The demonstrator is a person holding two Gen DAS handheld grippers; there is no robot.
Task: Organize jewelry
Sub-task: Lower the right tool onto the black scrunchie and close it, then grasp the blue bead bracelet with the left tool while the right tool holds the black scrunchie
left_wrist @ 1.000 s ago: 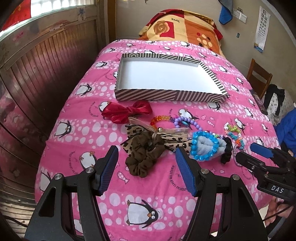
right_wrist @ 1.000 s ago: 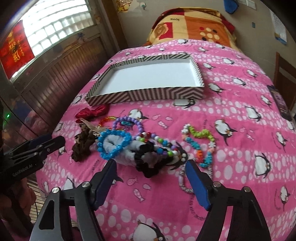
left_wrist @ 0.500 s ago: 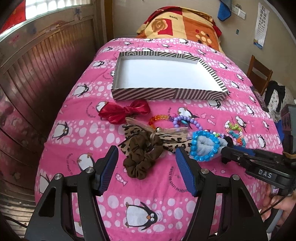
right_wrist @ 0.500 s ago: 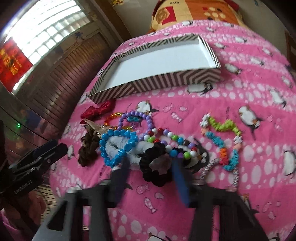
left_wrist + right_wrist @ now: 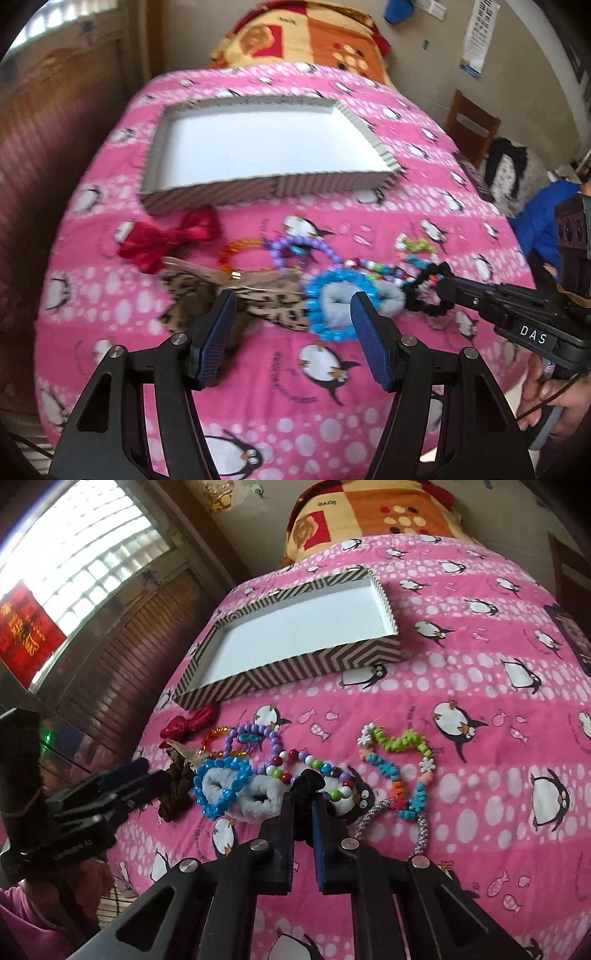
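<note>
My right gripper (image 5: 303, 801) is shut on a black scrunchie (image 5: 309, 778) that lies in a heap of jewelry on the pink penguin bedspread. In the left wrist view that gripper (image 5: 445, 286) comes in from the right, pinching the same black scrunchie (image 5: 424, 301). My left gripper (image 5: 292, 306) stands open above a leopard-print bow (image 5: 269, 301), and its right finger overlaps a blue bead bracelet (image 5: 325, 288) around a pale fluffy scrunchie (image 5: 332, 302). A brown scrunchie (image 5: 177, 790) is mostly hidden behind the left finger. Beyond the heap sits a striped tray (image 5: 266, 190) with a bare white floor.
A red bow (image 5: 170, 238), an orange bracelet (image 5: 236, 245) and a purple bracelet (image 5: 295, 245) lie in front of the tray. A green and blue bead bracelet (image 5: 402, 764) and a woven cord (image 5: 373, 812) lie to the right. A wooden chair (image 5: 471, 123) stands beside the bed.
The right gripper's jaws went from wide open to shut on the black scrunchie. Both grippers moved in closer to the heap, the left one shifting right over the leopard bow.
</note>
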